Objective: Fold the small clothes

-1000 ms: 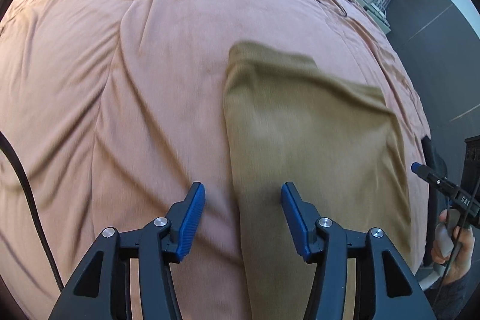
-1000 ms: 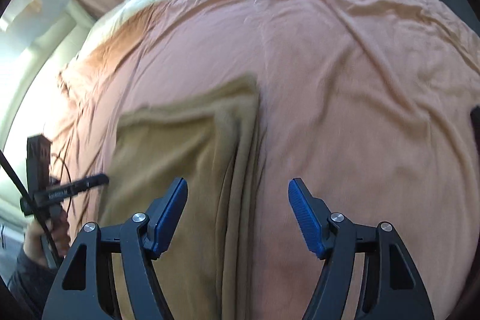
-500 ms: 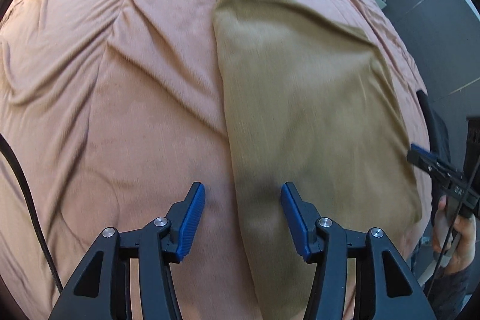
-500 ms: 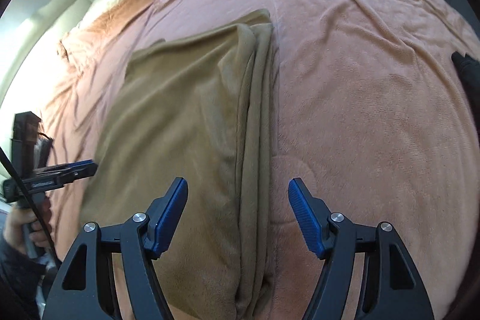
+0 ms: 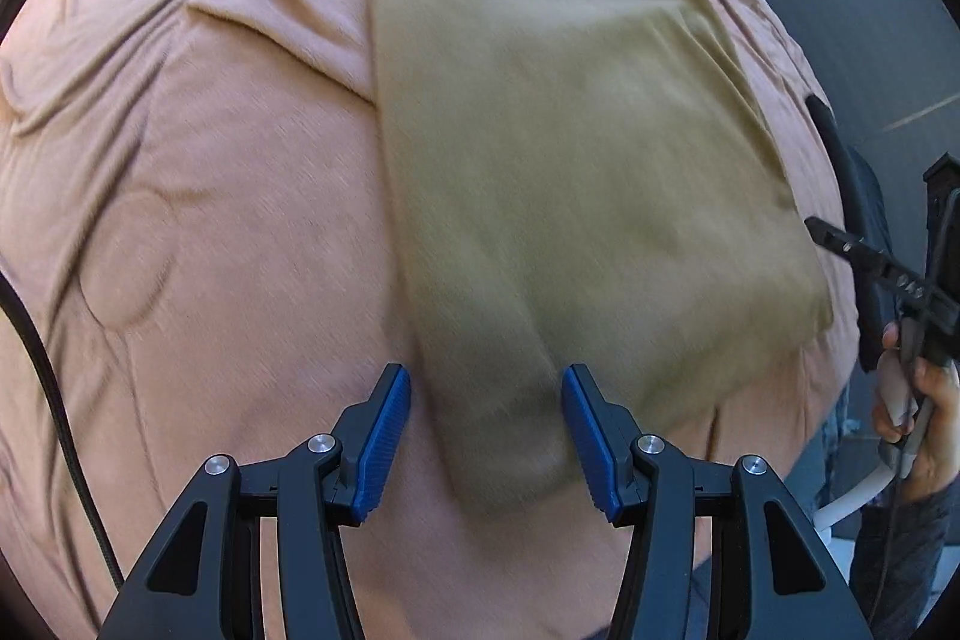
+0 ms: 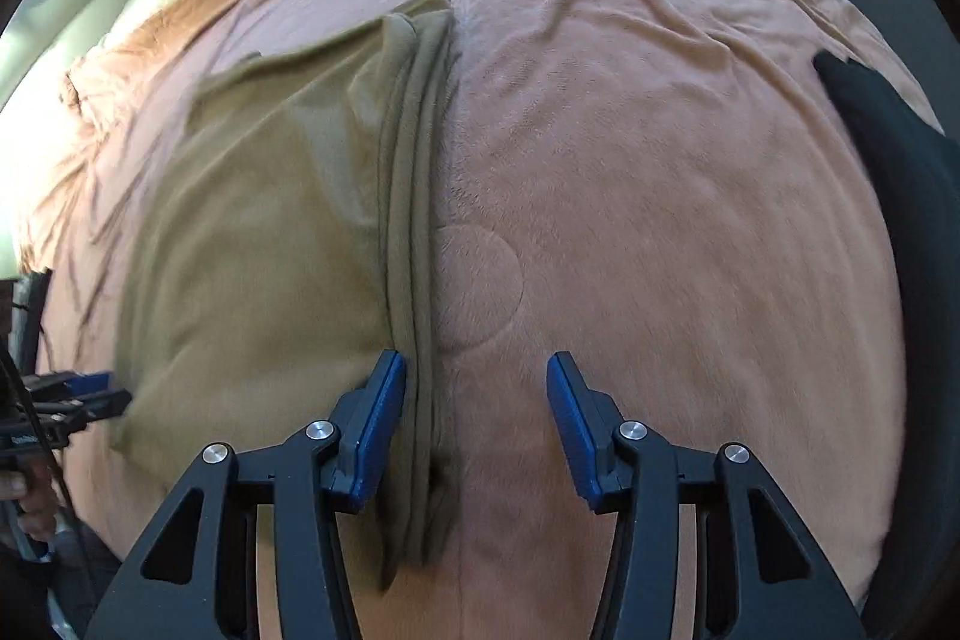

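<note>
Soft, limp cloth (image 5: 570,148): pinch near corners. Left gripper (image 5: 486,430) apart astride one; right gripper (image 6: 474,424) closing, layered edge between, unpinched.

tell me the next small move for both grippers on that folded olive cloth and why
Probably lower both and pinch the near end of the olive cloth to fold it away. The left gripper is open astride its near corner, not pressing. The right gripper has the stacked edge just inside one finger, jaws closing, pads apparently not yet clamping it. It lies flat on the pink blanket.
</note>
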